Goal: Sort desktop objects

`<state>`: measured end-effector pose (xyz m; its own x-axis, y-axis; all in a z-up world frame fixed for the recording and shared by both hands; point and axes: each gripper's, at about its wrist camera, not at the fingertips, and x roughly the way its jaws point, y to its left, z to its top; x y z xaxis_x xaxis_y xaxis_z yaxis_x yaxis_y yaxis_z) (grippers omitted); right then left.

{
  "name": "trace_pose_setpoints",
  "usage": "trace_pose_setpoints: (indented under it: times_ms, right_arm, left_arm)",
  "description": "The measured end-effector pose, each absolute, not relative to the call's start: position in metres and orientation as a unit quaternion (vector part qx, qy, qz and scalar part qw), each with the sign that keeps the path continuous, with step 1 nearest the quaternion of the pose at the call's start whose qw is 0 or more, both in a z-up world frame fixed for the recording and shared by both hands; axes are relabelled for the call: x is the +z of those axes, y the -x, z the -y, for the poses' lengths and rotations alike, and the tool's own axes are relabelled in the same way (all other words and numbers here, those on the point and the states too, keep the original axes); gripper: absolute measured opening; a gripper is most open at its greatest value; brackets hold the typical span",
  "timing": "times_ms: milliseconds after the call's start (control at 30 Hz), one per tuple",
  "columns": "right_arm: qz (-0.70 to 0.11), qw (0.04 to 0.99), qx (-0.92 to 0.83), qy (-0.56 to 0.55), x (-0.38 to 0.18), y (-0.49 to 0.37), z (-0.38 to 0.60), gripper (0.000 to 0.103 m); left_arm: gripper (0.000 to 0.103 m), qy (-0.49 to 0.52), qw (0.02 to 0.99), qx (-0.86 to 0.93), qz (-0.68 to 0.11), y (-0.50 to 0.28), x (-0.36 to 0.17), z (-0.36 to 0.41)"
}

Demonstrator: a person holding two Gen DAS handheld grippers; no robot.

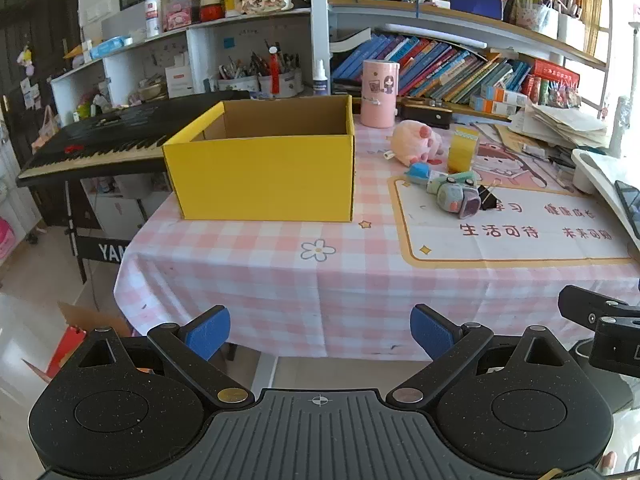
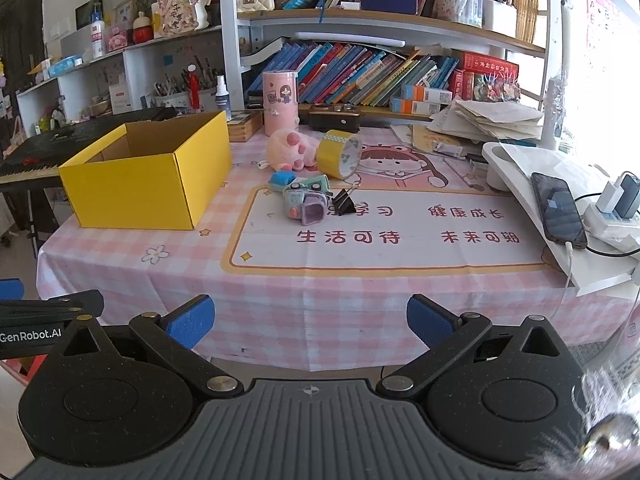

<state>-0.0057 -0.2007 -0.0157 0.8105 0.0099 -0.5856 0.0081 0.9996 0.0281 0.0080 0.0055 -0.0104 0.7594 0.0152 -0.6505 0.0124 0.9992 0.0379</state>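
- Left jaws: spread as wide as they go, nothing between the blue pads, hanging off the near edge of the tabletop.
- Right jaws: equally wide, holding nothing, same stand-off from the tabletop.
- Yellow box: ahead of my left jaws, slightly left; it looks empty, though I cannot see its floor.
- The pile is far ahead of my right jaws: pink plush, yellow tape roll, blue toy, grey-green toy camera, black binder clip.
- Risk: the pieces touch or overlap, so closing on one may drag or scatter a neighbour.
- Risk: the tape roll is propped on edge and a nudge could send it rolling.
- Risk: phone and cable lie right of my right jaws; a wide swing could snag them.
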Motion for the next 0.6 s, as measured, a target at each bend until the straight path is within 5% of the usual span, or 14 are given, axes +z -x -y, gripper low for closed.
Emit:
trace_pose_setpoints:
  times_ms: [600]
  right_arm:
    - [-0.308, 0.951, 0.0, -0.013, -0.0144, 0.0045, 0.2026, 0.103]
  left_arm:
    - [0.098, -0.023, 0.936, 0.0, -0.351, -0.0114, -0.0125, -0.0041]
